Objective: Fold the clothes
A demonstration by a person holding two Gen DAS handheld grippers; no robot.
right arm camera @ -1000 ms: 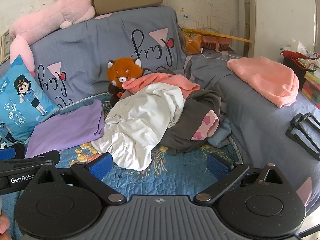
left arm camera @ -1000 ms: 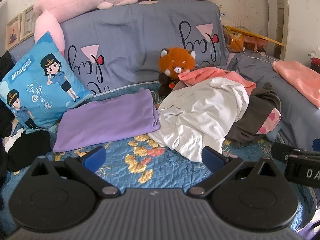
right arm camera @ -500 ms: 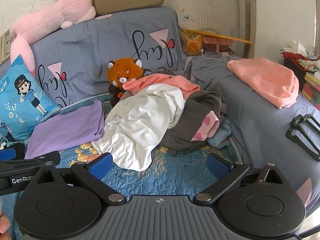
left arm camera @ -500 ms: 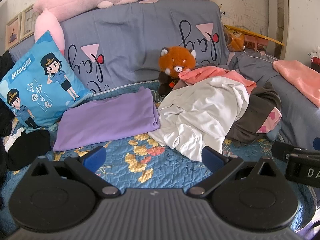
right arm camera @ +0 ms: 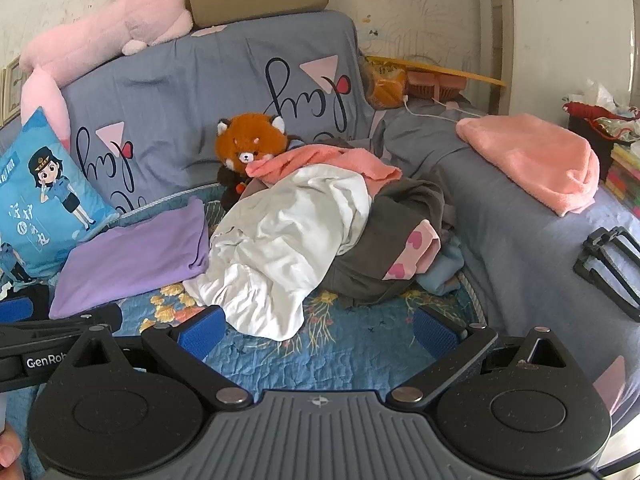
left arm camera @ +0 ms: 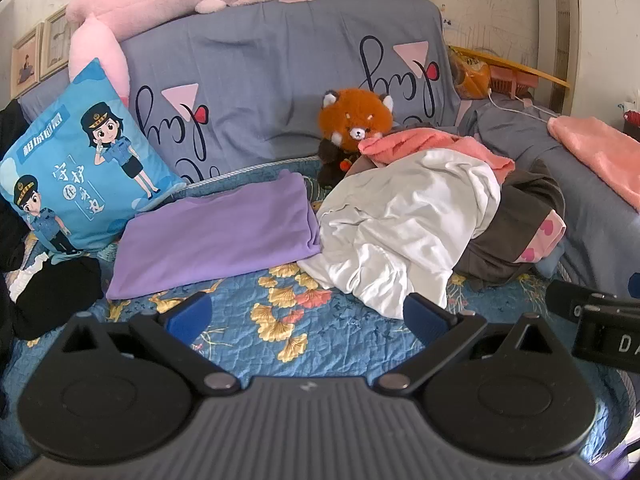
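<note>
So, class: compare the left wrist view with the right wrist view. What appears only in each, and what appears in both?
Only the left wrist view shows the picture frames on the wall and the black garment.

Only the right wrist view shows the black folding stand and the book stack.

Both show the white garment, the folded purple garment, the red panda plush and open grippers.

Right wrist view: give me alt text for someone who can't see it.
The open right gripper hovers empty over a blue floral quilt, facing a heap of unfolded clothes topped by a white garment. A folded purple garment lies left of the heap, with a red panda plush behind it.
</note>
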